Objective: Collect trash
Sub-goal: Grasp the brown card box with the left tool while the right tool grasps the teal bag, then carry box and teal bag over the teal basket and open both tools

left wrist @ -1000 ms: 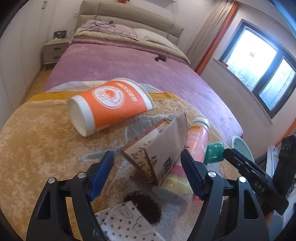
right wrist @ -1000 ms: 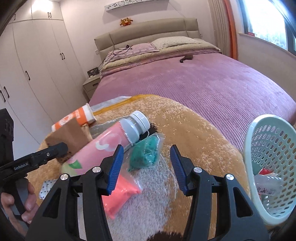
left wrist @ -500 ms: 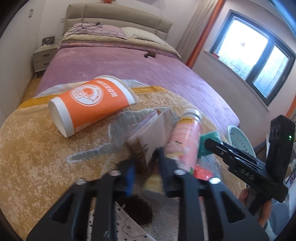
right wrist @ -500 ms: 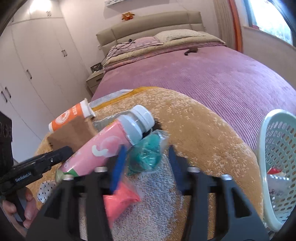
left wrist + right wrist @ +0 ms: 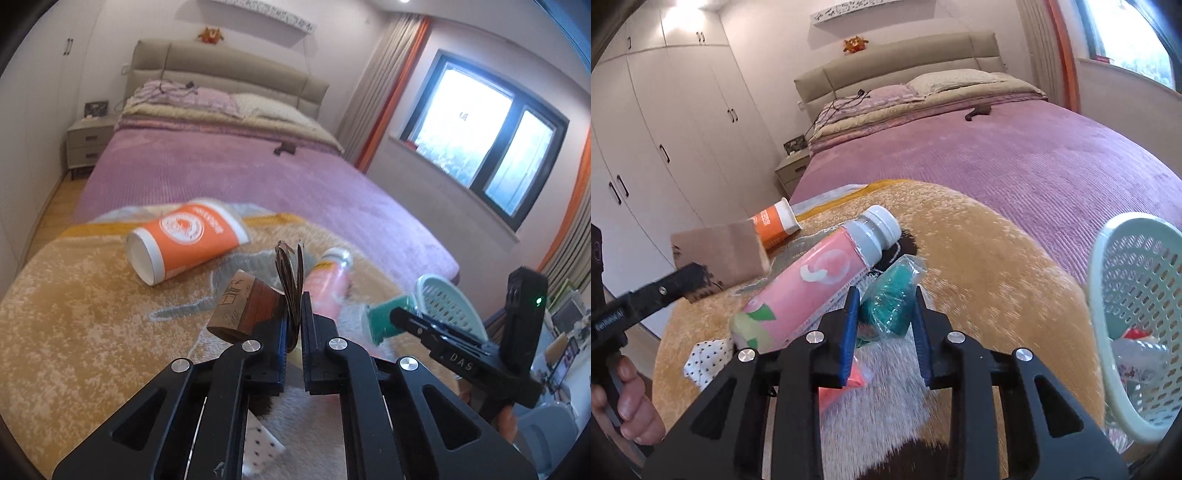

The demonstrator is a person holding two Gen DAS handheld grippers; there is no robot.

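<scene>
My left gripper (image 5: 293,314) is shut on a flattened brown paper carton (image 5: 255,302) and holds it above the yellow rug; the carton also shows in the right wrist view (image 5: 718,254). My right gripper (image 5: 884,314) is shut on a teal plastic-wrapped packet (image 5: 890,301), seen from the left wrist view (image 5: 384,317). A pink bottle (image 5: 812,284) lies beside it. An orange paper cup (image 5: 184,240) lies on its side farther back. A mint mesh basket (image 5: 1137,295) with some trash stands at the right.
A red packet (image 5: 834,387) and a white dotted wrapper (image 5: 705,358) lie on the rug (image 5: 979,266) near the grippers. A bed with a purple cover (image 5: 221,177) is behind, a nightstand (image 5: 88,144) and wardrobes (image 5: 665,140) to the left.
Both grippers closed: the left on the brown carton, the right on the teal packet. Both have lifted their items off the rug.
</scene>
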